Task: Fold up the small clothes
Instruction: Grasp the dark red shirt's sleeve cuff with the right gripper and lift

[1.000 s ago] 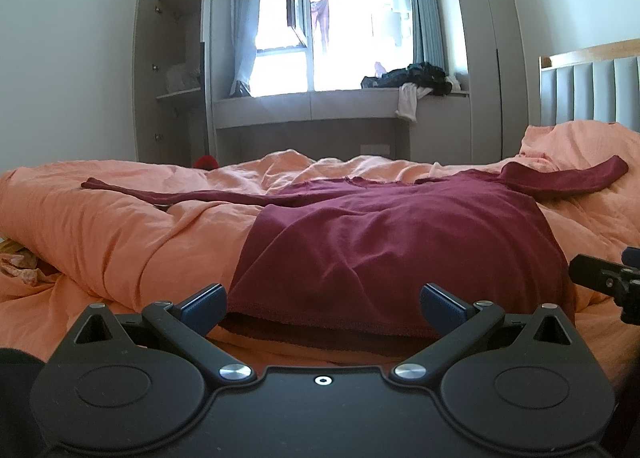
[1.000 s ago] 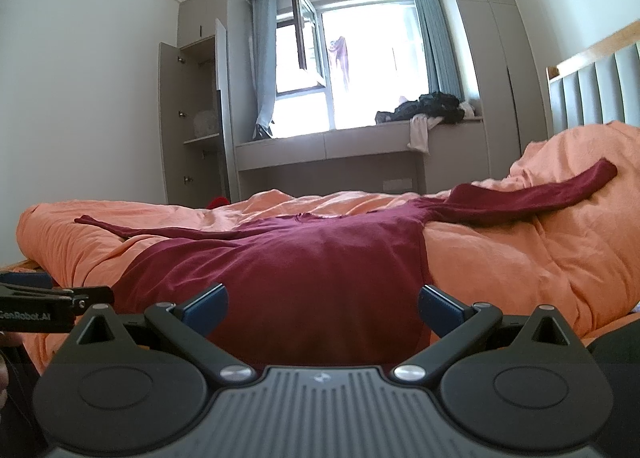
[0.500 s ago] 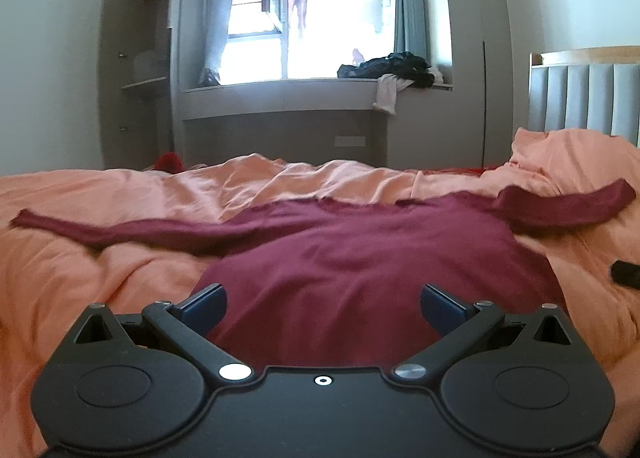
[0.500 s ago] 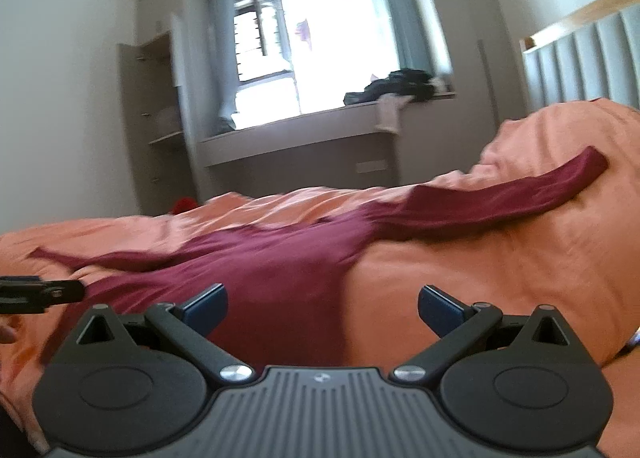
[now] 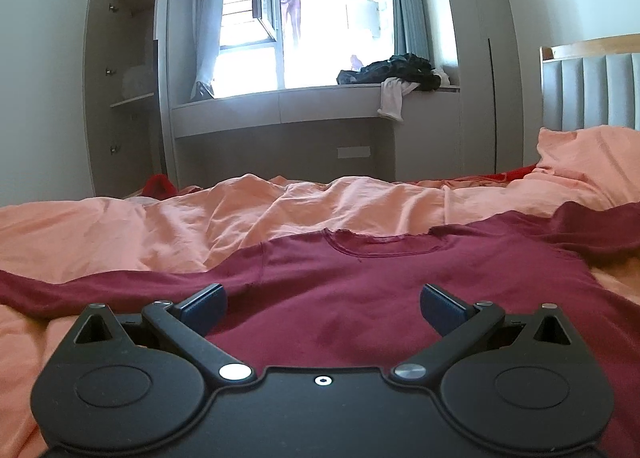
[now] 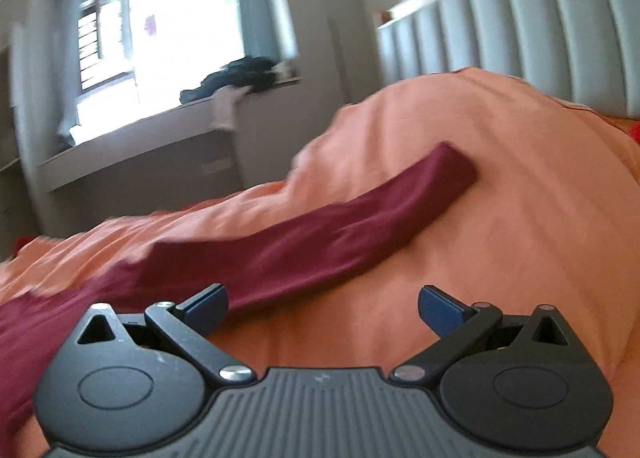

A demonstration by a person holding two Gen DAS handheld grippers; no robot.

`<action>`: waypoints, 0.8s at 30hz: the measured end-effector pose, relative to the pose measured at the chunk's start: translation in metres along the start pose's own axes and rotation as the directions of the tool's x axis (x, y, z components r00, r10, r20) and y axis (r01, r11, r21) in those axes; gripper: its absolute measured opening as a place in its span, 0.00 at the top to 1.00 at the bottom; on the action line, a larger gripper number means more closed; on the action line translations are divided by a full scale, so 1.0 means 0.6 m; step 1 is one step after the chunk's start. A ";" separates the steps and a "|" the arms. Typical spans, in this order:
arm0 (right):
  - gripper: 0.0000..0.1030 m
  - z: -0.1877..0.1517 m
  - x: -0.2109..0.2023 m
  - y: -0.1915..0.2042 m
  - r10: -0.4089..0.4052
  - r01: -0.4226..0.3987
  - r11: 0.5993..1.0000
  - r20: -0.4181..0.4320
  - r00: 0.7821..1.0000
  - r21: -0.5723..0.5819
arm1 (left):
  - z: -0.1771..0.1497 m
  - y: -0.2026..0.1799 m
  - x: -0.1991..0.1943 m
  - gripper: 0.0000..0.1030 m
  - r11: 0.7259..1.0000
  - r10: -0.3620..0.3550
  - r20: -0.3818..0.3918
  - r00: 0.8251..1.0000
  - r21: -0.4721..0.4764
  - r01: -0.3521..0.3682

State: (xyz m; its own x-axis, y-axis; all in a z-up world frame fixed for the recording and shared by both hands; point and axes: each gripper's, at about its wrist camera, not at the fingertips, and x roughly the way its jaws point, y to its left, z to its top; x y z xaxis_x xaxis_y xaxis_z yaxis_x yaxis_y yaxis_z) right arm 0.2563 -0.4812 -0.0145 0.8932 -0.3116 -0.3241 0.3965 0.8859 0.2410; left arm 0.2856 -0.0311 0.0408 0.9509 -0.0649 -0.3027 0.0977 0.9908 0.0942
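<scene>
A maroon shirt (image 5: 360, 290) lies spread flat on the orange bed (image 5: 120, 225), sleeves out, nothing folded yet. Left gripper (image 5: 323, 304) and right gripper (image 6: 323, 304) hover above, jaws apart, empty.

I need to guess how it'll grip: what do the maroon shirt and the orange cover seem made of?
Shirt: looks like soft matte knit, probably cotton jersey; it drapes limply and shows a stitched collar seam. Cover: seems a matte woven cotton, with soft crumpled wrinkles and no sheen. Neither can be confirmed by sight.
</scene>
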 end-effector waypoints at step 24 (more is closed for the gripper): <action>0.92 0.108 0.155 -0.047 -0.322 0.314 0.946 0.115 0.940 0.078 | -0.044 0.031 0.050 0.00 0.995 -0.044 -0.108 0.993 -0.096 0.034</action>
State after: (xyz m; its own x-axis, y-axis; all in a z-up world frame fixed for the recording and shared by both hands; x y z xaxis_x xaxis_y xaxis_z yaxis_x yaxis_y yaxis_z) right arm 0.3422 -0.5575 0.0080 0.7362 -0.6174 -0.2770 0.6725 0.7131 0.1978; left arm 0.3084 -0.0115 0.0086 0.9083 -0.0954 -0.4072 0.1012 0.9948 -0.0073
